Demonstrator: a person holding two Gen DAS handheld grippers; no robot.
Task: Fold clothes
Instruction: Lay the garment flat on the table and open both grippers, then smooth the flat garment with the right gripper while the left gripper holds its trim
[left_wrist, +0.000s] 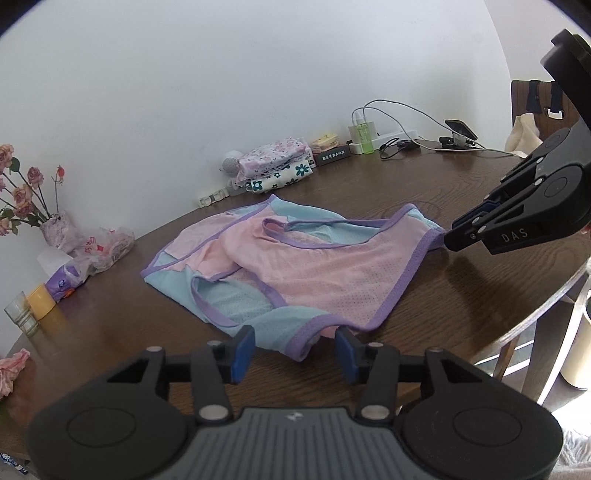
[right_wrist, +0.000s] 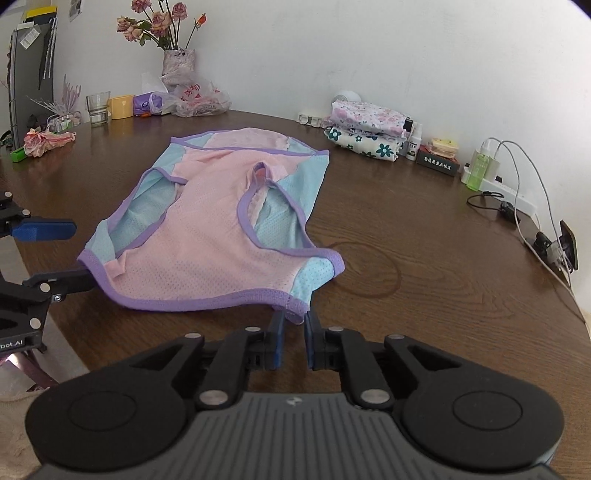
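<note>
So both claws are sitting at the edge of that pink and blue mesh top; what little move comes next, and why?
Probably draw both back a little. The left gripper stands open at one hem corner of the pink and blue mesh top with purple trim; the right gripper has a narrow gap at the other corner, nothing pinched. The garment lies spread on the brown wooden table, apparently just released.
</note>
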